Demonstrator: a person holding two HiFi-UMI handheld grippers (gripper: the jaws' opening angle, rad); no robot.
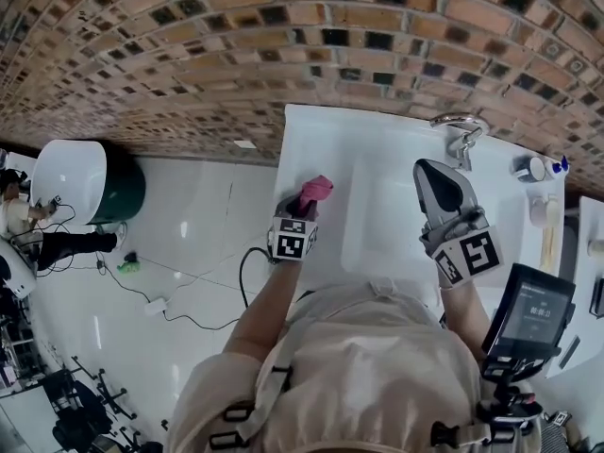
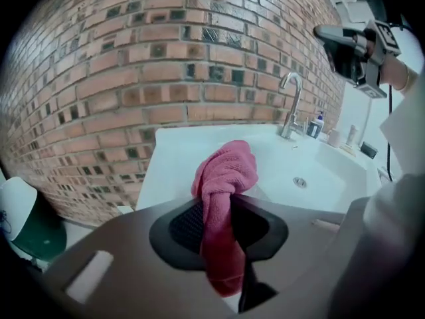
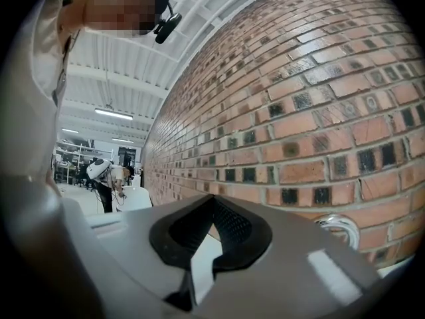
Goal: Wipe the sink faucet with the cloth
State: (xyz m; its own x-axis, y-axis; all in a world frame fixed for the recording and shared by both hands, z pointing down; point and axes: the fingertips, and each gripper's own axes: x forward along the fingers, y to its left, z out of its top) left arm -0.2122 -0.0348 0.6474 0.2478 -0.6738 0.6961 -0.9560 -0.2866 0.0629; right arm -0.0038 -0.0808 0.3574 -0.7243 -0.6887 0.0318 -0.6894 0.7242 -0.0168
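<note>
One pink cloth pinched in left claw over sink; right claw pressed together.

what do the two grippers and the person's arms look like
The left gripper and the right gripper both have smooth grey shells that end in black jaws with ribbed pads. Each carries a white cube printed with black square markers. The person wears a beige top whose sleeves stop above the forearms.
</note>
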